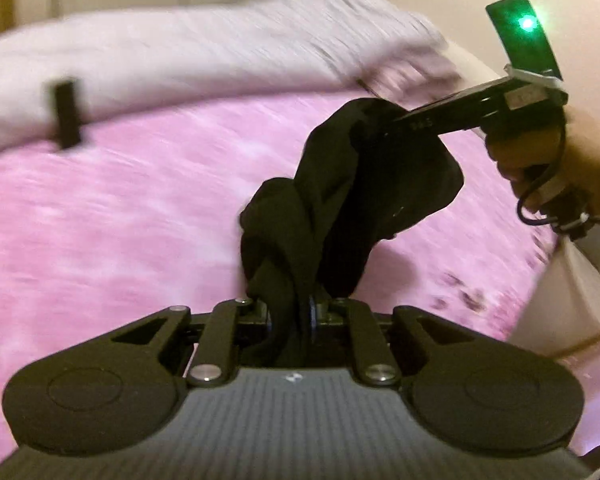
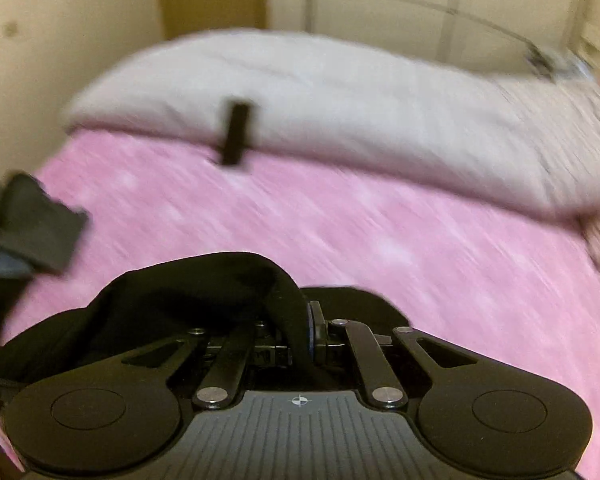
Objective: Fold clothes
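A black garment (image 1: pixel 340 208) hangs bunched above the pink bed cover (image 1: pixel 120 220). In the left wrist view my left gripper (image 1: pixel 296 312) is shut on its lower end, with cloth pinched between the jaws. The garment's upper end is held by my right gripper (image 1: pixel 364 124), with a hand (image 1: pixel 560 168) gripping that gripper's handle at the right. In the right wrist view the right gripper (image 2: pixel 304 328) is shut on a fold of the black garment (image 2: pixel 180 292), which drapes to the left over its linkage. Both views are blurred.
A pale grey duvet or pillow (image 2: pixel 320 100) lies across the far side of the pink bed cover (image 2: pixel 380 240). A small black oblong object (image 2: pixel 234 132) rests at its edge. Dark folded cloth (image 2: pixel 36 228) sits at the left. Cream walls stand behind.
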